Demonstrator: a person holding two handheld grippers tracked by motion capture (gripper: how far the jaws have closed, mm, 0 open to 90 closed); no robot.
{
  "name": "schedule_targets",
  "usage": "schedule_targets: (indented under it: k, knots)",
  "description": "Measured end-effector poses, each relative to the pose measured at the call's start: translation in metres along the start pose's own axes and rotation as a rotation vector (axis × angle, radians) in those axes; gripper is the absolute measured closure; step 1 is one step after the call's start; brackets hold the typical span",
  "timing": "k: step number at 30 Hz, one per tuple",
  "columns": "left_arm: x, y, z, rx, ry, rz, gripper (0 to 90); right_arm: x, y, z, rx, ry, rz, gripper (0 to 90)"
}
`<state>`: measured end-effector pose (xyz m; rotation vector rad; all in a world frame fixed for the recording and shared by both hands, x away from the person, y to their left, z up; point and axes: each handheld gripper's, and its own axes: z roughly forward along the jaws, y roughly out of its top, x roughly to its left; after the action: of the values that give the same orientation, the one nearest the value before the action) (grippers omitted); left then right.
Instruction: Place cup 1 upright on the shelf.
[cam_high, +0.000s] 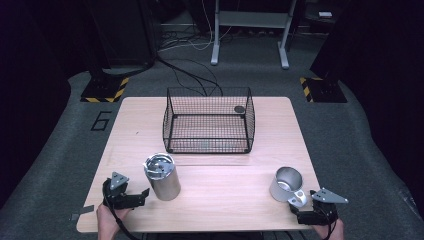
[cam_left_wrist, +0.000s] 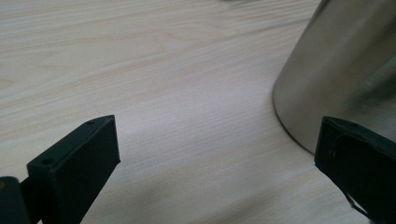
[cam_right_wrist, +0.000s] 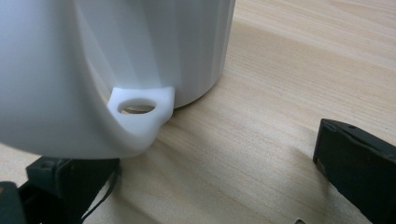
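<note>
Standing upright near the table's front left, the canister (cam_high: 163, 176) has its long axis vertical and its lidded top facing up. Your left gripper (cam_high: 142, 195) sits just beside it at the front left corner, jaws spread wide and holding nothing; in the left gripper view the canister's steel wall (cam_left_wrist: 336, 70) rises just beyond the right-hand jaw, with bare wood between the two jaws.

Over at the front right, the cup (cam_high: 287, 184) also stands on its base, open mouth up, and its handle (cam_high: 298, 198) points toward the front edge and your right gripper (cam_high: 302, 210). That gripper is likewise released, jaws well apart. In the right gripper view the cup (cam_right_wrist: 140, 46) looms close and washed out white, its looped handle (cam_right_wrist: 140, 109) reaching over the left-hand jaw; you cannot tell whether it touches.

You work on a pale wooden table (cam_high: 215, 200) with a black wire basket (cam_high: 209, 120) at the back middle, well apart from both vessels. Around it lies grey carpet (cam_high: 360, 150), with cables (cam_high: 190, 70), black stand bases edged in yellow-black tape (cam_high: 106, 89), and a grey frame (cam_high: 250, 30) behind.
</note>
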<state>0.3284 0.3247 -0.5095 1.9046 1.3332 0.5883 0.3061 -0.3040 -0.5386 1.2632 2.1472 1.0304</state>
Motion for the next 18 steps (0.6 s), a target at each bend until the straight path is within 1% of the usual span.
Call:
schedule_targets:
  k: [2, 3, 4, 5, 6, 8, 11, 12, 14, 15, 17, 18]
  knots:
    - [-0.002, 0.001, -0.003, -0.004, -0.007, 0.007, 0.0, 0.000, 0.000, 0.000, 0.000, 0.000, 0.004, 0.0]
    - [-0.004, 0.001, -0.004, -0.004, -0.018, 0.005, 0.0, 0.000, 0.000, 0.000, 0.000, -0.001, 0.005, 0.0]
    - [-0.005, 0.002, -0.005, -0.012, -0.020, 0.005, 0.0, 0.000, 0.000, 0.000, -0.001, -0.002, 0.005, 0.0]
    - [-0.006, 0.002, -0.006, -0.010, -0.028, 0.013, 0.0, 0.000, 0.000, 0.000, -0.001, -0.002, 0.005, 0.0]
    - [-0.007, 0.003, -0.008, -0.018, -0.038, 0.016, 0.0, 0.000, 0.000, 0.000, -0.001, -0.002, 0.005, 0.0]
    - [-0.009, 0.004, -0.011, -0.030, -0.061, 0.014, 0.0, 0.000, 0.000, 0.000, 0.000, -0.001, 0.004, 0.0]
    - [-0.012, 0.005, -0.013, -0.038, -0.065, 0.020, 0.0, 0.000, 0.000, 0.000, -0.001, -0.001, 0.005, 0.0]
    - [-0.013, 0.005, -0.016, -0.029, -0.080, 0.026, 0.0, 0.000, 0.000, 0.000, -0.001, -0.001, 0.004, 0.0]
    - [-0.016, 0.007, -0.020, -0.042, -0.098, 0.028, 0.0, 0.000, 0.000, 0.000, 0.000, -0.001, 0.004, 0.0]
    - [-0.018, 0.007, -0.021, -0.056, -0.096, 0.032, 0.0, 0.000, 0.000, 0.000, -0.001, 0.000, 0.003, 0.0]
    - [-0.020, 0.009, -0.024, -0.054, -0.101, 0.037, 0.0, 0.000, 0.000, 0.000, 0.000, 0.000, 0.003, 0.0]
    - [-0.022, 0.012, -0.026, -0.069, -0.113, 0.043, 0.0, 0.000, 0.000, 0.000, -0.001, -0.001, 0.004, 0.0]
